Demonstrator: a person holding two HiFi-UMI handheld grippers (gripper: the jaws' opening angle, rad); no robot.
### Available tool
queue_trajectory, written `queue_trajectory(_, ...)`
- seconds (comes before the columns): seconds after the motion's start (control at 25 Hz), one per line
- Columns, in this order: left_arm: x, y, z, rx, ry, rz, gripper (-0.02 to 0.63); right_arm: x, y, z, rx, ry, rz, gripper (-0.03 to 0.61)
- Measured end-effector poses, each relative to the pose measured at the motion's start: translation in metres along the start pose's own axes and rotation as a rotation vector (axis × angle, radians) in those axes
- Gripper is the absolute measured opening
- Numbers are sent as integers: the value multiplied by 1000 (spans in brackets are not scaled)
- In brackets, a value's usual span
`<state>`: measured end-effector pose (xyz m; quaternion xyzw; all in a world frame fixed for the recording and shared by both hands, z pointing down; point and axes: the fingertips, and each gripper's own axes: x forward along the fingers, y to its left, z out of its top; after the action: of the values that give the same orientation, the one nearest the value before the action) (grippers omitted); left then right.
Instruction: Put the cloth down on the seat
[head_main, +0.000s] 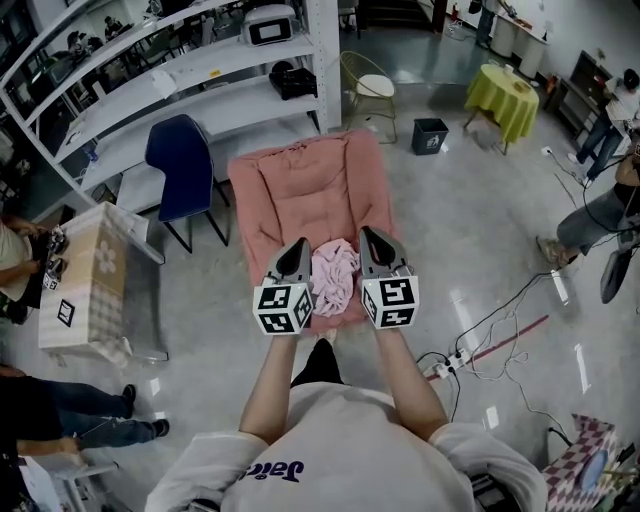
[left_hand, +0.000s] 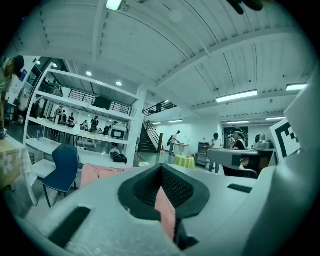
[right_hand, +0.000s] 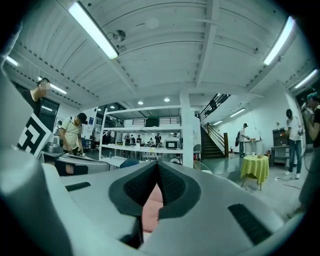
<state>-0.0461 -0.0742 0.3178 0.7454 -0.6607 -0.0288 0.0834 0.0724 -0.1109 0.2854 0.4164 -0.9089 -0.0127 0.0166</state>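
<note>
Presently: pink seat (head_main: 300, 185) at 12 o'clock, cushion bare. Cloth (head_main: 335, 275), pink, bunched over the seat's 6 o'clock edge. Left gripper (head_main: 300, 245) at 9 o'clock of the cloth, right gripper (head_main: 368, 234) at 3 o'clock, each pinching a fold, likely for level lowering.

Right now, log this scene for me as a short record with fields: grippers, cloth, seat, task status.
left gripper: shut on the cloth's left side
right gripper: shut on the cloth's right side
cloth: pink, bunched, held between both grippers
seat: pink padded chair, directly below the cloth
cloth contact with seat: cannot tell from these views
nearby: blue chair beside the seat
task status: cloth not yet released
</note>
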Motion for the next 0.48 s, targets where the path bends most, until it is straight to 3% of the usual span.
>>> queue_trajectory(0.48,-14,3,12,2,-46,18,15,-6,7,6,-10,-1,7,14)
